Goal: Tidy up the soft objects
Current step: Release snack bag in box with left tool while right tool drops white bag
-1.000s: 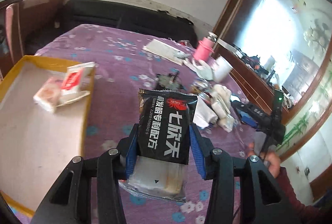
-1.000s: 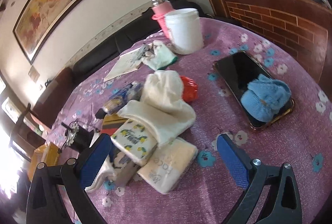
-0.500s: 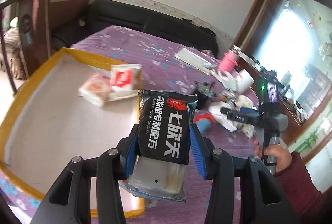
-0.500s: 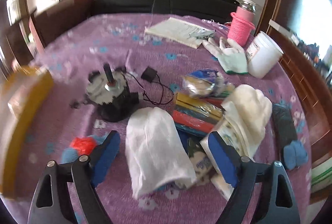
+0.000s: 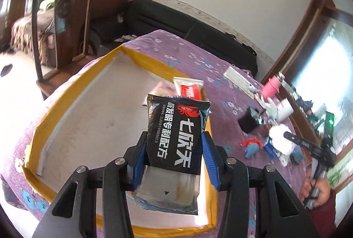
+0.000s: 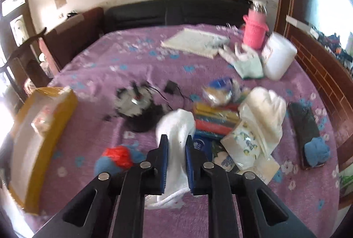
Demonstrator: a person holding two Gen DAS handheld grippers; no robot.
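Clamping white cloth [image 6: 176, 149] now, right hand-held gripper [image 6: 176, 163]

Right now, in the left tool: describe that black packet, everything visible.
The black packet is a glossy plastic pouch printed with white Chinese characters, a red emblem and a small number line. Its top edge is a crimped seal; the lower part is clear film showing pale contents. It stands roughly upright, pinched at mid-height by the left tool, blue pads on both sides, held in the air above the yellow-rimmed tray. Nothing else touches it.
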